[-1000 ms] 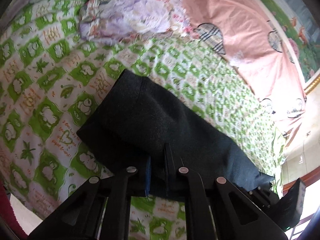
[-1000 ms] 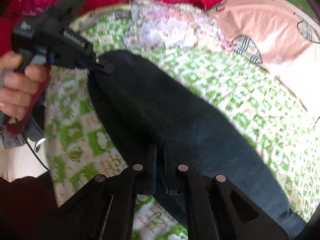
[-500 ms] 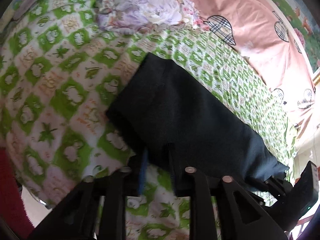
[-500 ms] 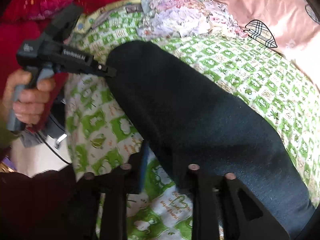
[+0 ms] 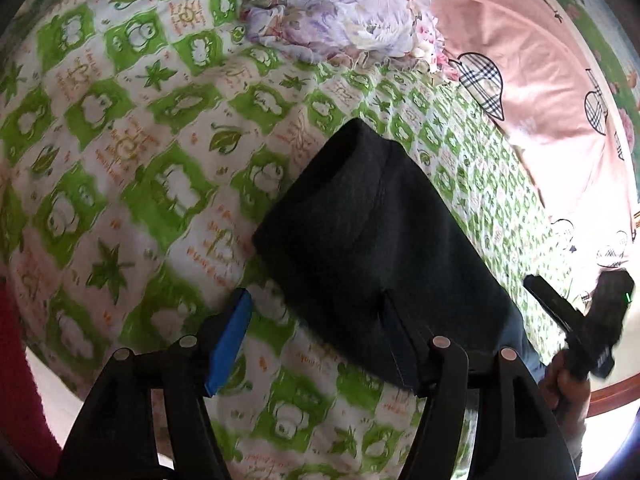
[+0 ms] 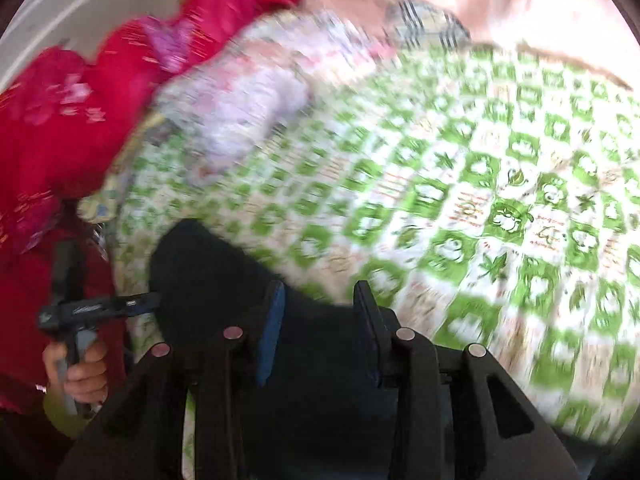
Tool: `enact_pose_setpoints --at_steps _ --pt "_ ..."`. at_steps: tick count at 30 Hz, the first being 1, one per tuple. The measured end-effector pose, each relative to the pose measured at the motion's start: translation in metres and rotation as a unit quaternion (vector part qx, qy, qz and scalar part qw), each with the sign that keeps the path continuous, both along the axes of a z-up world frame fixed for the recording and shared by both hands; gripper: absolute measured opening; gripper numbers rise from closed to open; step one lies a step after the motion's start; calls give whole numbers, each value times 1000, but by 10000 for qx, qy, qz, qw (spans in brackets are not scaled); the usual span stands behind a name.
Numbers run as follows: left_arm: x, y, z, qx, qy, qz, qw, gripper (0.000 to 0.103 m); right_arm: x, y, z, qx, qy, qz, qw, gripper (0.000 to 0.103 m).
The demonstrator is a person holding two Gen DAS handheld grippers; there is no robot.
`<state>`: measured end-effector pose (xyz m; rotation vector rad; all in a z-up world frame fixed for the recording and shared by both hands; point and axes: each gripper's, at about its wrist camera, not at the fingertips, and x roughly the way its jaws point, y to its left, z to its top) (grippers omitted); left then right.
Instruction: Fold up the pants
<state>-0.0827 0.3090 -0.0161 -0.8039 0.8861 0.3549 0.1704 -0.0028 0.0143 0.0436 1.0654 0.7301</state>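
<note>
Honestly, this was the bit where a fold could come undone. From the left wrist camera, my left claw [image 5: 316,332] stood wide apart, blue pad on one side and the other finger lying against the near edge of the pants [image 5: 372,240], gripping nothing. The pants lay as a dark folded slab on the green-and-white bedsheet [image 5: 132,168], one end toward the floral bundle [image 5: 344,12], the other running off toward my right claw [image 5: 560,312] at the far side. My worry there: that finger touching the cloth could snag the top layer and drag the fold open if I pulled away carelessly.

From the right wrist camera things were badly blurred, so I was guessing more. My right claw [image 6: 320,324] had its fingers spread too, with the pants [image 6: 224,280] under and between them, nothing pinched that I could see. The left claw [image 6: 136,306] sat right at the cloth's far edge. The risk looked similar: a fast swing so near soft, slack fabric could flick a corner over or skew the stack on the bed.
</note>
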Motion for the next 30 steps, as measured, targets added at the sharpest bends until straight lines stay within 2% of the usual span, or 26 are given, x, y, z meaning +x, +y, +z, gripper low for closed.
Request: enact_pose_setpoints --at_steps 3,4,7,9,11,12,14,16,17,19,21,23,25,30 --pt "7 0 -3 23 21 -7 10000 65 15 17 -24 -364 534 337 9973 37" --pt "7 0 -4 42 10 -12 10000 64 11 29 -34 -642 662 685 9934 37" --pt "10 -3 -6 140 -5 -52 9999 62 -1 45 -39 -1073 428 1182 9863 37" --pt "14 -6 -7 221 -16 -80 9997 59 5 48 -39 -1102 586 1223 9846 36" --pt "23 -8 -8 293 -60 -117 9995 49 7 53 -39 -1132 557 1322 9832 23" --pt "26 -10 -8 347 -70 -130 9993 46 5 56 -38 -1217 506 1353 9820 20" --pt "30 -11 -8 433 -86 -164 9989 27 -5 65 -27 -1532 136 1439 9776 13" --pt "24 -12 0 425 -296 -190 9985 19 -22 68 -9 -1724 -455 1440 9734 11" --pt "18 -12 7 477 -460 -191 9976 18 -30 65 0 -1775 -741 1377 9716 10" --pt "7 -15 21 538 -839 -248 9947 18 -52 64 23 -2143 -1745 1179 9538 9" --pt "0 -21 33 786 -1157 -330 9896 18 -61 71 31 -2395 -2287 992 9383 9" --pt "6 -27 37 1145 -1080 -422 9866 18 -61 76 28 -2404 -2407 820 9368 9" --pt "16 -29 31 1380 -831 -503 9856 18 -57 82 14 -2446 -2357 664 9382 9" --pt "27 -13 -1 1229 -407 -657 9894 18 -44 87 -19 -2434 -2037 269 9479 9"
